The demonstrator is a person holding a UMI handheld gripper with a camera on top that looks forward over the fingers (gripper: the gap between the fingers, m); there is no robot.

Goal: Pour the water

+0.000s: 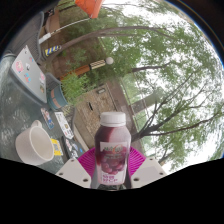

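Note:
My gripper [112, 172] is shut on a bottle [112, 150] with a white cap [113, 119] and a purple fruit label. The magenta pads [88, 162] press on both sides of the bottle. The bottle stands upright between the fingers, lifted above the table. A white cup [33, 145] sits on the glass table [25, 105] to the left of the fingers, below the bottle's level. I see no liquid leaving the bottle.
A white carton-like container [27, 68] stands further back on the table. Small items [58, 125] lie near the cup. Beyond are trees [150, 60], a brick structure [100, 100] and an orange object [90, 6].

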